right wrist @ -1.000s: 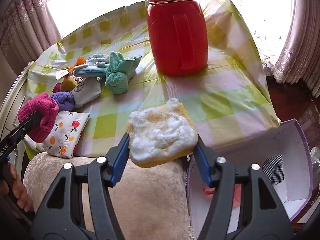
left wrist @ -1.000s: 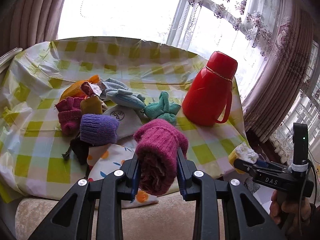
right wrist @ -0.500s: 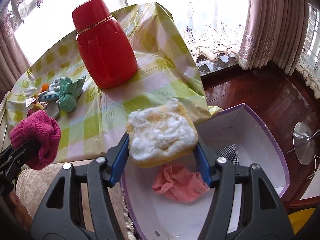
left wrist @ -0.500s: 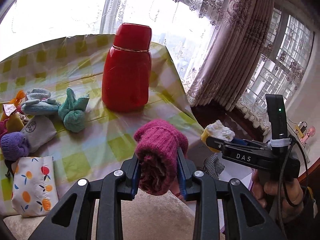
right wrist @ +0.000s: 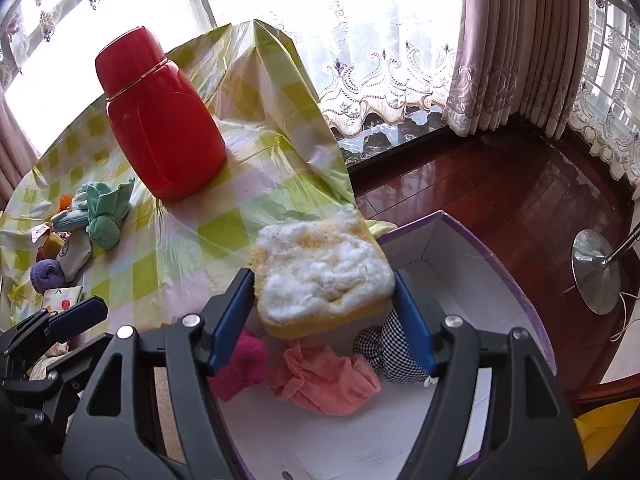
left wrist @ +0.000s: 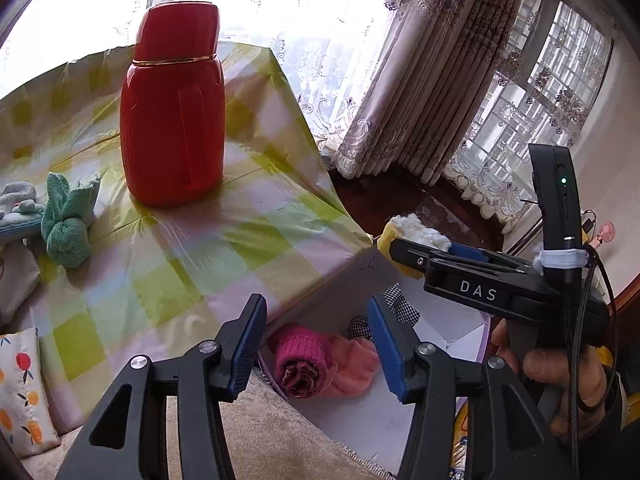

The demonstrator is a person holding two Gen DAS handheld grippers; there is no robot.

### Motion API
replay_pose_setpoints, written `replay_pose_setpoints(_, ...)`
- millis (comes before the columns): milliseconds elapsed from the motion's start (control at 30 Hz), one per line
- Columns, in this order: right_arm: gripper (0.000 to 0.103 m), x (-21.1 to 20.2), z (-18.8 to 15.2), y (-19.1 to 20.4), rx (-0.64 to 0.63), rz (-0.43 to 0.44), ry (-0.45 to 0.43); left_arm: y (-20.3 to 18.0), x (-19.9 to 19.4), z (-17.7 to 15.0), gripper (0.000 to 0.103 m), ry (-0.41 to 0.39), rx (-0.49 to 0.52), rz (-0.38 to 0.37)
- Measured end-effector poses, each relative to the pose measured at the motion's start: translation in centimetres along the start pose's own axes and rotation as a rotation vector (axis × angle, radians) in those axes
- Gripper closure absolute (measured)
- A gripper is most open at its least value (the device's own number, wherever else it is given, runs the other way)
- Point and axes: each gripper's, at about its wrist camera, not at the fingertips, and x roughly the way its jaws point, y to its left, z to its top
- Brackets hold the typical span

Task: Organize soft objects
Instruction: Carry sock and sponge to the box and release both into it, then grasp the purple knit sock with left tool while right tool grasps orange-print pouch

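My left gripper [left wrist: 316, 344] is open and empty above the purple-rimmed white box [right wrist: 480, 240]. The magenta knit roll [left wrist: 300, 364] lies in the box next to a pink cloth [left wrist: 352, 368] and a checked cloth [right wrist: 392, 352]. My right gripper [right wrist: 324, 316] is shut on a yellow sponge with white fluff [right wrist: 320, 276] and holds it over the box; it also shows in the left wrist view [left wrist: 408, 236]. Several soft items remain on the checked tablecloth, among them a green knotted cloth [left wrist: 68, 216] and a purple roll [right wrist: 46, 276].
A tall red thermos [left wrist: 172, 112] stands on the table near its right edge. A fruit-print pouch [left wrist: 20, 384] lies at the table's front. A beige cushion [left wrist: 280, 452] lies below the grippers. A metal lamp base [right wrist: 596, 272] stands on the wooden floor.
My left gripper has opened and the magenta roll has dropped into the box. Both grippers have swung right from the table to over the box. The right still holds the sponge.
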Motion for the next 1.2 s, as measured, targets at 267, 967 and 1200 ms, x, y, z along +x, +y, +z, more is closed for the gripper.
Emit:
replay_pose_setpoints(267,0.03,0.5,-0.4,0.2,-0.006,0.005,0.018,1.3,-1.1,-0.4,0.049,-0.023,-0.04,0.029)
replay_pose_setpoints(967,0.03,0.2,-1.6,8.7,-0.153,0.128,0.058,10.6,-8.7,-4.4,0.049,-0.161,-0.29,0.179)
replay_pose_setpoints(1200,0.03,0.6,-2.2,13.6,-0.234,0.184,0.075,15.8,-12.5,-7.3,0.041,-0.196,-0.414,0.272)
